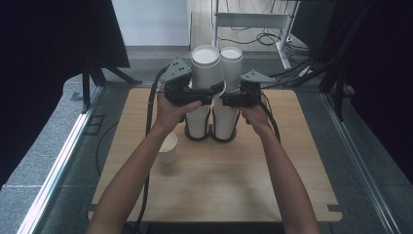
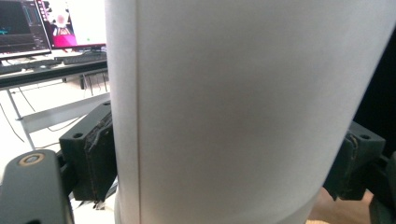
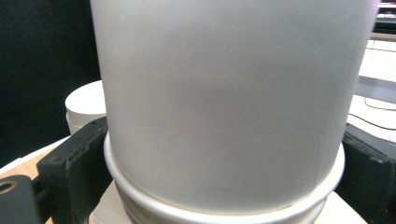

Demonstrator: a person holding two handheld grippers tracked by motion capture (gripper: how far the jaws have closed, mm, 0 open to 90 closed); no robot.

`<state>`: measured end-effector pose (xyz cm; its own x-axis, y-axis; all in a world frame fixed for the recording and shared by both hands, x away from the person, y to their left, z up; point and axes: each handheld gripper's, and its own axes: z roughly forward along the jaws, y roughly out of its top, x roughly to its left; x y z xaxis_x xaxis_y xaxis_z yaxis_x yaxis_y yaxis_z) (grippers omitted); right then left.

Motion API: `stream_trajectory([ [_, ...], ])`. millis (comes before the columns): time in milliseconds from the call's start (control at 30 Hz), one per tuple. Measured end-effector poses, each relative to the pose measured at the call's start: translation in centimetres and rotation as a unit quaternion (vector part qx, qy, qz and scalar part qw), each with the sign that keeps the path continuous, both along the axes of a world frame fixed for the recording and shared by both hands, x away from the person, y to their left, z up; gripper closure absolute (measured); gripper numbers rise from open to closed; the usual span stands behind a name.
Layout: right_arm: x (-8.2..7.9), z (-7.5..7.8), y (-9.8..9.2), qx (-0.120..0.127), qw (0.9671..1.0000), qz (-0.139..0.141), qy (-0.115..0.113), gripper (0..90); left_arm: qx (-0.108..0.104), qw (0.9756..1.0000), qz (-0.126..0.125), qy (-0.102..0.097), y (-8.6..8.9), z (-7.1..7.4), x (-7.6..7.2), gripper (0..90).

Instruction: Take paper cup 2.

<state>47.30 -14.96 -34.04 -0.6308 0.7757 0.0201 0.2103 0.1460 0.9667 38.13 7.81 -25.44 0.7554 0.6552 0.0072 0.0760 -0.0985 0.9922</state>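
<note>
Two tall stacks of white paper cups stand in a black holder (image 1: 211, 137) at the middle of the table. My left gripper (image 1: 203, 95) is shut on the left stack (image 1: 205, 68), high up. In the left gripper view its black pads (image 2: 95, 154) press both sides of a white cup wall (image 2: 233, 93). My right gripper (image 1: 228, 100) is shut on the right stack (image 1: 232, 66). In the right gripper view its pads (image 3: 77, 163) sit at the rim where the upper cup (image 3: 224, 93) nests in the cups below. A single cup (image 1: 168, 148) stands on the table at front left.
The wooden table (image 1: 219, 190) has bare room in front of the holder. Black curtains close in both sides. A white desk frame and loose cables (image 1: 263, 36) lie behind the table. Monitors (image 2: 42, 23) glow in the background of the left gripper view.
</note>
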Motion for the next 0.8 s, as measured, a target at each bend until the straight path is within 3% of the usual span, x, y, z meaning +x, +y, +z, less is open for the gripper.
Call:
stream_trajectory([
  [400, -0.8, -0.2, -0.1, 0.006, 0.9999, -0.009, -0.009, 2.8, -0.001, 0.9999, -0.009, 0.005, 0.5, -2.0, -1.6, 14.1],
  [533, -1.4, -0.2, -0.7, 0.015, 0.9998, -0.005, -0.013, 3.1, -0.003, 0.9999, -0.012, 0.010, 0.7, -2.7, -2.0, 14.0],
  [800, -3.4, -0.2, -1.2, 0.009, 0.9996, -0.007, -0.026, 2.9, 0.004, 0.9999, -0.008, 0.014, 0.9, -4.5, -2.8, 14.0],
])
